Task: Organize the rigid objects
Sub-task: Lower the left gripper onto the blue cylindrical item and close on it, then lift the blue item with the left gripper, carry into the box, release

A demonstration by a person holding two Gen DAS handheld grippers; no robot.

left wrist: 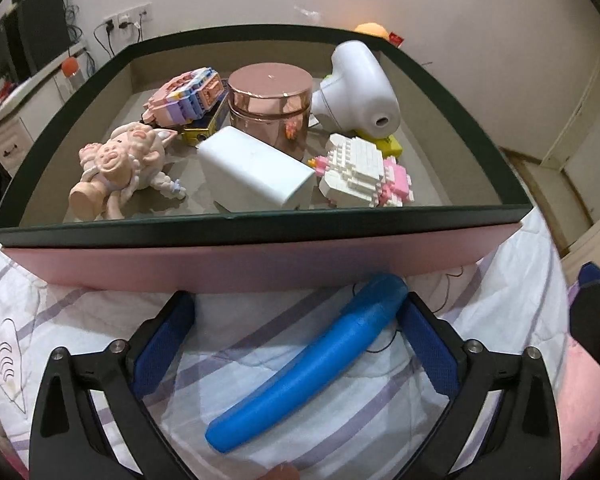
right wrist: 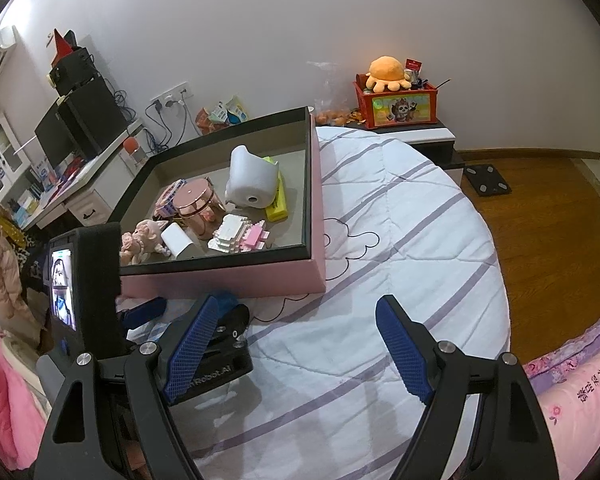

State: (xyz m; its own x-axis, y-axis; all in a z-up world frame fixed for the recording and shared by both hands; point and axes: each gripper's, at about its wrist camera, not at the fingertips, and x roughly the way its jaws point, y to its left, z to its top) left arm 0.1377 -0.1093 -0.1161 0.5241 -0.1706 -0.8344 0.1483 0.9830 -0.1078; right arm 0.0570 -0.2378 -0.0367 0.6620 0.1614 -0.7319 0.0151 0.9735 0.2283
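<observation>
The only legible writing is "Robot.AI" on the left gripper's (left wrist: 296, 320) black body (seen from the right wrist view). Its jaws stand wide around the blue tube (left wrist: 312, 364), which lies on the striped quilt (right wrist: 380, 240) just before the pink box (left wrist: 236, 272), unpressed. The right gripper (right wrist: 296, 344) gapes empty.

Both grippers (left wrist: 296, 344) (right wrist: 296, 344) are black plastic, silver-screwed, their jaws faced with textured blue pads.

Even indoor light in my 2 views, soft shadows; glare on copper jar (left wrist: 270, 110); fisheye bend + dark corners at edges.
</observation>
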